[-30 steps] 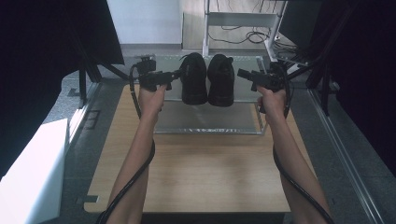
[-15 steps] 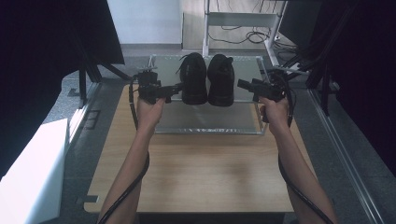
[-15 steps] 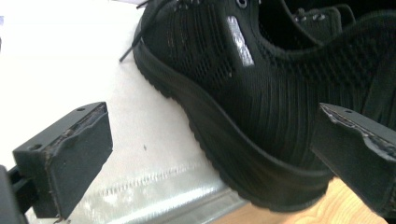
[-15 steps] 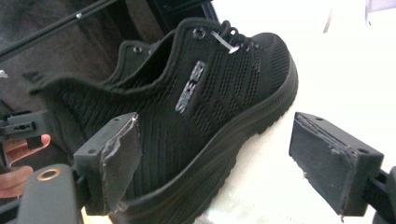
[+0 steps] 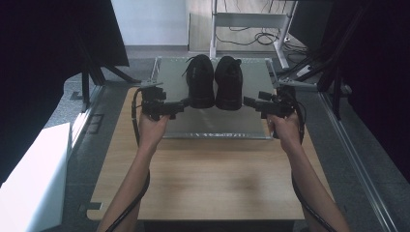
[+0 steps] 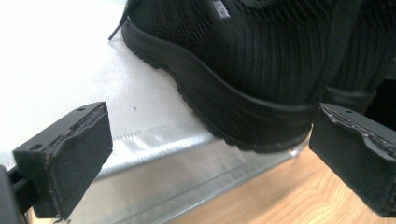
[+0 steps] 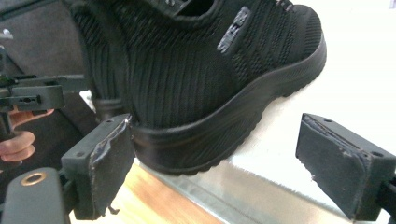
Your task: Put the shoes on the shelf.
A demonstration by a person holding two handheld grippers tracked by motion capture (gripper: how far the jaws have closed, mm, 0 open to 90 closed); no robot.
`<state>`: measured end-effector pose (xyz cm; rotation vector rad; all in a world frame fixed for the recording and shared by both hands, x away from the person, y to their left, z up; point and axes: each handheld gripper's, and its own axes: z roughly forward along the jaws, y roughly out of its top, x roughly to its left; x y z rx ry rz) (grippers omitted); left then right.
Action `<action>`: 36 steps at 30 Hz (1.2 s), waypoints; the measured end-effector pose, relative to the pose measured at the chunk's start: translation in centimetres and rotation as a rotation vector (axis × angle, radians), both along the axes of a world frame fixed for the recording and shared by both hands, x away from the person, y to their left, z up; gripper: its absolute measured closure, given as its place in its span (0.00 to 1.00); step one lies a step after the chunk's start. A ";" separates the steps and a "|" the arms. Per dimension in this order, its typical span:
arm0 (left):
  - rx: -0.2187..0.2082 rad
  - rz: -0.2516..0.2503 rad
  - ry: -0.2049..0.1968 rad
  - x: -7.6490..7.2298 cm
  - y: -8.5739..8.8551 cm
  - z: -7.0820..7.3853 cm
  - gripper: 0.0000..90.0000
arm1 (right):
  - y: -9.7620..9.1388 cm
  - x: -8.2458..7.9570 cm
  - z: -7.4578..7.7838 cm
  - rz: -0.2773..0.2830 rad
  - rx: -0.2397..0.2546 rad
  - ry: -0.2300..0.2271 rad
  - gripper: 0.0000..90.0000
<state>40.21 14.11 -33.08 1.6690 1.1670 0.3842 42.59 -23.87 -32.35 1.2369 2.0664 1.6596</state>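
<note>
1. I see the wooden table point(image 5: 203, 179) under my forearms, with a flat metal tray point(image 5: 217, 123) lying on its far end.
2. The left shoe point(image 5: 200, 82) and the right shoe point(image 5: 228, 83), both black knit, stand side by side at the middle of the tray, touching or nearly so, heels toward me and toes pointing away.
3. My left gripper point(image 5: 181, 105) points inward at the left shoe's heel from the left. In the left gripper view its jaws stand wide apart: the heel point(image 6: 261, 126) sits at the tray's near edge, just beside the right-hand pad, and I can't tell if it touches.
4. My right gripper point(image 5: 247, 102) points inward at the right shoe's heel from the right. Its jaws have just been opening and stand wide apart; in the right gripper view the heel point(image 7: 187, 149) lies between them, close against the left-hand pad, well clear of the other.
</note>
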 end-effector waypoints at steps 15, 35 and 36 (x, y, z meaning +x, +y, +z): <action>0.031 -0.063 -0.030 -3.4 -1.3 -1.4 0.00 | 0.7 -3.5 -1.1 0.059 -0.078 -0.038 0.09; 0.066 -0.119 -0.024 -8.5 -1.7 -4.3 0.00 | 0.1 -8.5 -4.5 0.128 -0.159 -0.025 0.07; 0.067 -0.124 -0.023 -8.8 -1.7 -4.4 0.00 | 0.0 -8.8 -4.7 0.130 -0.161 -0.023 0.07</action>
